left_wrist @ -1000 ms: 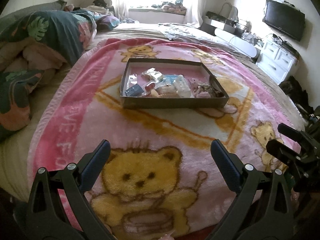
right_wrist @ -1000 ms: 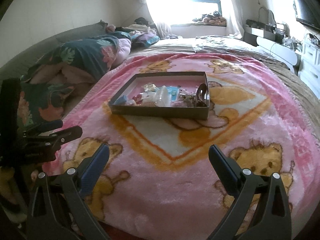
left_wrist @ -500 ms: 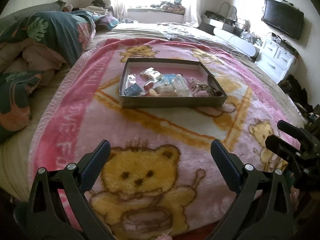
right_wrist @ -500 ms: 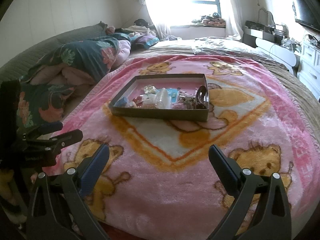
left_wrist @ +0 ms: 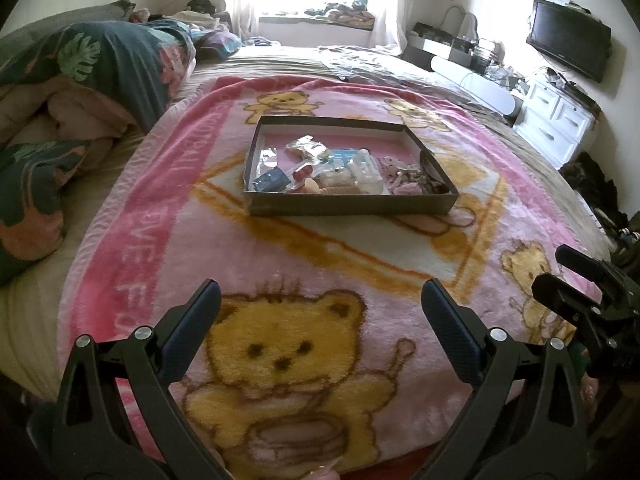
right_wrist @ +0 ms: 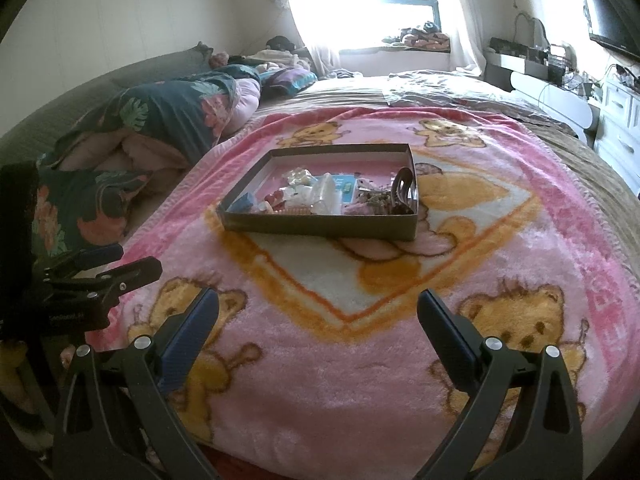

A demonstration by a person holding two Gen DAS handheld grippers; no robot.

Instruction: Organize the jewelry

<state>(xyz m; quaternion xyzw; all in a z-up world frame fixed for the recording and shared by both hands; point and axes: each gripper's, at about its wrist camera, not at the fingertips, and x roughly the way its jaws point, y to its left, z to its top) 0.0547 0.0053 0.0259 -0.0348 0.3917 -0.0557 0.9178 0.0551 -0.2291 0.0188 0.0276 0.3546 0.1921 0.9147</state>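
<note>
Your left gripper [left_wrist: 320,304] and right gripper [right_wrist: 318,312] both hang low in frame with jaws spread wide, holding nothing, above the pink blanket [left_wrist: 280,264]. The jewelry [left_wrist: 404,172] lies in the shallow box [left_wrist: 352,204] at upper centre.

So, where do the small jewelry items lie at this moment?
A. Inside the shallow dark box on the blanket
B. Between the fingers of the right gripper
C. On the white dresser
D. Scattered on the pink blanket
A: the items sit inside the shallow box on the blanket, while the left gripper and right gripper are both open and hold nothing.
</note>
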